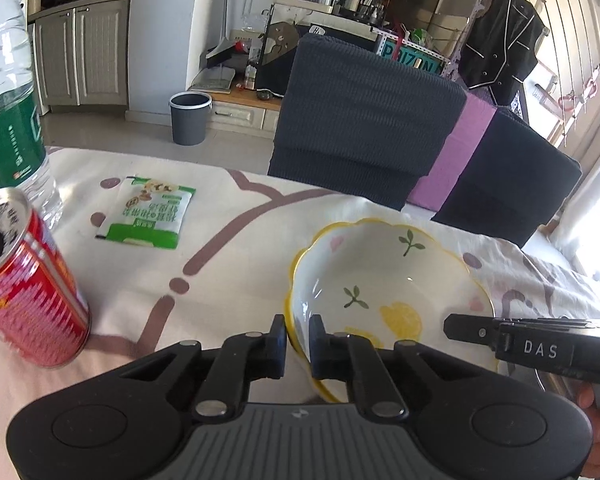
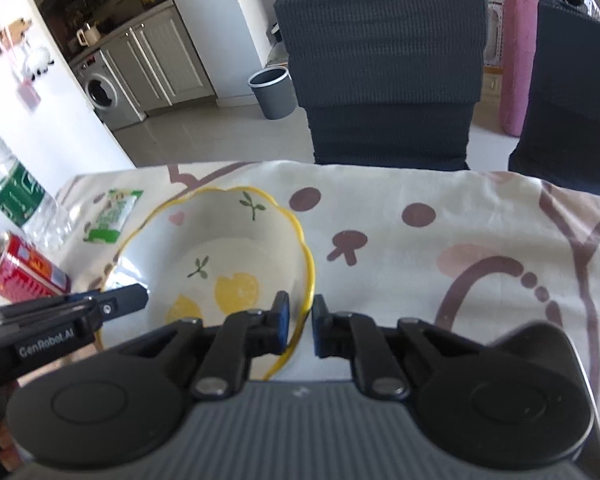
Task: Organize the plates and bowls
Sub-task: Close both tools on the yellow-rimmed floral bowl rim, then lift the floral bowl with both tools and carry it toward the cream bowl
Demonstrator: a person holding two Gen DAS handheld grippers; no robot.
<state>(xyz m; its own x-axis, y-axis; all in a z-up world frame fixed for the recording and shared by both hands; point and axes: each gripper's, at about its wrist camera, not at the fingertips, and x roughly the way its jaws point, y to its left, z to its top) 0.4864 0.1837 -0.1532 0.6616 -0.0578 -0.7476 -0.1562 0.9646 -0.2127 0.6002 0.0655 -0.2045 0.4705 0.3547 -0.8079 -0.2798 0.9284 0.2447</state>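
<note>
There was one bowl (image 1: 384,280) on the table, white with a yellow edge. Inside it there were two little green sprigs and two yellow fruit shapes. There were two grippers, the left gripper (image 1: 298,346) and the right gripper (image 2: 300,326), one at each side of the bowl. On the far left there was one red can (image 1: 28,284), one water bottle (image 1: 8,120) and one green snack packet (image 1: 148,212). Behind the table there were two dark chairs (image 1: 364,120), and on the far floor, one grey bin (image 1: 190,118).
</note>
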